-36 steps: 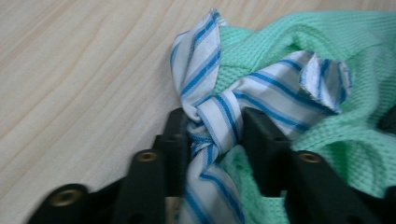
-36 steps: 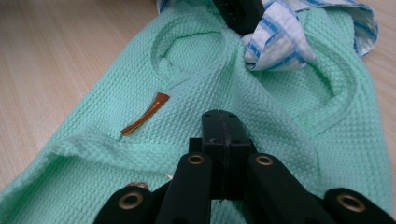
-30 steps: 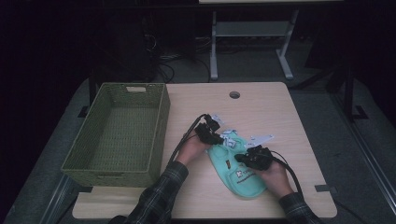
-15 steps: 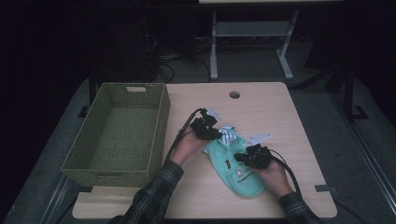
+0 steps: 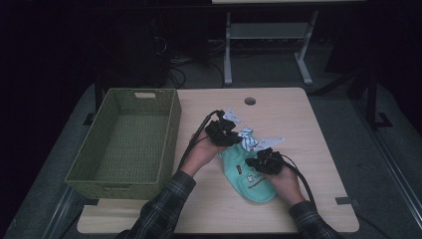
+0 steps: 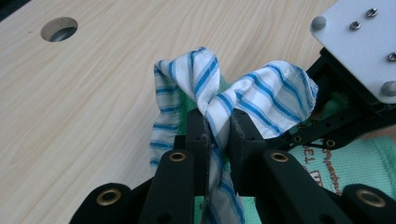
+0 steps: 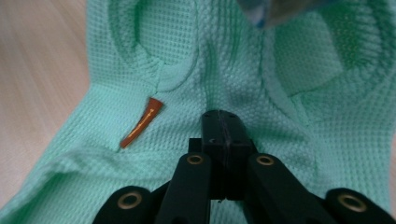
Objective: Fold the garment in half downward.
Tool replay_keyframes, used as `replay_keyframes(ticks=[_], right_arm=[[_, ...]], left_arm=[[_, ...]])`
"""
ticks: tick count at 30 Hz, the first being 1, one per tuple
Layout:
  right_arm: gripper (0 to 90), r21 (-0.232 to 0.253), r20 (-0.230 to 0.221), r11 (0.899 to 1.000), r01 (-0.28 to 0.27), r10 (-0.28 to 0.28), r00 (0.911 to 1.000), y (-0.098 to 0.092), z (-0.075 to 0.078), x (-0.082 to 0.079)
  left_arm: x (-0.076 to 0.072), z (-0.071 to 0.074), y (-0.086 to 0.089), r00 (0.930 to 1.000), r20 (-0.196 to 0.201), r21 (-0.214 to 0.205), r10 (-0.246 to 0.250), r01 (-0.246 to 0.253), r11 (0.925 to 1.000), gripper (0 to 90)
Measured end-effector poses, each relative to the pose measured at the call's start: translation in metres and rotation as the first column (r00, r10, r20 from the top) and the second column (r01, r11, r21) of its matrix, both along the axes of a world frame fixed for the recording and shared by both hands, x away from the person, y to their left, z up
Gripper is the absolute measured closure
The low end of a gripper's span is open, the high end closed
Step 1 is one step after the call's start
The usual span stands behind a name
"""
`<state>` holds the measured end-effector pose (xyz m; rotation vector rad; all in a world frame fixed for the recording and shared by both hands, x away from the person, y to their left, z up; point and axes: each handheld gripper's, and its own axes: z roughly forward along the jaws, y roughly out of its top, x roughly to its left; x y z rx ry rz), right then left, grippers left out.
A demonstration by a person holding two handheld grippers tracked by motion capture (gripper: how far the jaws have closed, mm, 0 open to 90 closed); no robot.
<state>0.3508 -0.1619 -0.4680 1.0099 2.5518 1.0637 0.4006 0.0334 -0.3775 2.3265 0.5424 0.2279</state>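
Observation:
A mint-green knitted garment (image 5: 255,185) lies on the table at centre right, with a small orange tag (image 7: 140,122) sewn on it. A blue-and-white striped cloth (image 5: 247,140) sticks out of its upper end. My left gripper (image 5: 238,137) is shut on this striped cloth (image 6: 261,95), which bunches above the jaws (image 6: 217,123). My right gripper (image 5: 260,160) rests shut with its tips (image 7: 224,122) pressed down on the green mesh. I cannot tell whether a fold is pinched between them. The right gripper's white plate (image 6: 359,42) shows close beside the cloth.
A green wicker basket (image 5: 171,134) stands empty on the table's left side. The light wooden table (image 5: 308,129) has a round cable hole (image 5: 250,101) near its far edge. Behind the table, the dark floor holds a metal stand (image 5: 268,35) and cables.
My left gripper has lifted a little with the striped cloth, drawing it up from the green garment. The right gripper has stayed pressed on the garment.

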Motion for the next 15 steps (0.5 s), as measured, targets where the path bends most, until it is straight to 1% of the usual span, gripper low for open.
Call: replay_keyframes(ticks=[1, 2, 3, 4, 5, 7, 8, 9, 10, 12, 14, 15], right_arm=[[87.1, 0.012, -0.005, 1.000, 0.000, 0.000, 1.0000, -0.002, 0.003, -0.003], [87.1, 0.023, 0.003, 1.000, -0.003, 0.003, 1.0000, -0.005, 0.007, -0.006], [87.1, 0.021, 0.014, 1.000, -0.008, 0.008, 0.9999, -0.009, 0.011, -0.010], [87.2, 0.023, 0.014, 1.000, -0.008, 0.008, 0.9999, -0.015, 0.016, -0.015], [87.8, 0.022, 0.003, 1.000, -0.009, 0.009, 1.0000, -0.023, 0.017, -0.021], [89.2, 0.003, -0.016, 1.000, -0.013, 0.013, 0.9998, -0.031, 0.013, -0.029], [89.2, 0.003, -0.016, 1.000, -0.013, 0.013, 0.9998, -0.031, 0.013, -0.029], [89.9, -0.016, -0.029, 1.000, -0.022, 0.022, 0.9994, -0.036, 0.008, -0.036], [89.9, -0.016, -0.029, 1.000, -0.022, 0.022, 0.9994, -0.036, 0.008, -0.036], [90.0, -0.031, -0.039, 0.999, -0.037, 0.036, 0.9986, -0.038, 0.004, -0.042], [90.0, -0.020, -0.044, 0.999, -0.035, 0.034, 0.9984, -0.038, 0.002, -0.045], [90.0, -0.024, -0.040, 0.999, -0.040, 0.039, 0.9984, -0.036, 0.002, -0.044]], left_arm=[[0.000, 0.000, 0.001, 1.0000, -0.004, -0.002, 0.002, -0.002, 1.0000, 79.4], [0.001, 0.000, 0.002, 1.0000, -0.004, -0.002, 0.004, -0.004, 1.0000, 79.4], [0.001, 0.000, 0.004, 0.9999, -0.006, 0.000, 0.010, -0.010, 1.0000, 79.4], [0.002, 0.000, 0.005, 0.9999, -0.004, 0.000, 0.011, -0.011, 0.9999, 79.4], [0.003, 0.000, 0.006, 0.9999, -0.003, -0.003, 0.015, -0.015, 0.9999, 79.4], [0.003, 0.001, 0.009, 0.9998, -0.004, 0.001, 0.018, -0.018, 0.9998, 79.4], [0.004, 0.002, 0.010, 0.9998, -0.003, -0.002, 0.020, -0.020, 0.9998, 79.4], [0.003, 0.003, 0.011, 0.9998, -0.001, -0.002, 0.022, -0.022, 0.9998, 79.4], [0.003, 0.003, 0.011, 0.9998, -0.001, -0.002, 0.022, -0.022, 0.9998, 79.4], [0.002, 0.003, 0.012, 0.9997, 0.003, -0.006, 0.022, -0.022, 0.9997, 79.4], [0.001, 0.005, 0.011, 0.9998, 0.005, -0.005, 0.019, -0.019, 0.9998, 79.4], [0.000, 0.005, 0.010, 0.9998, 0.008, -0.004, 0.017, -0.016, 0.9999, 79.4]])
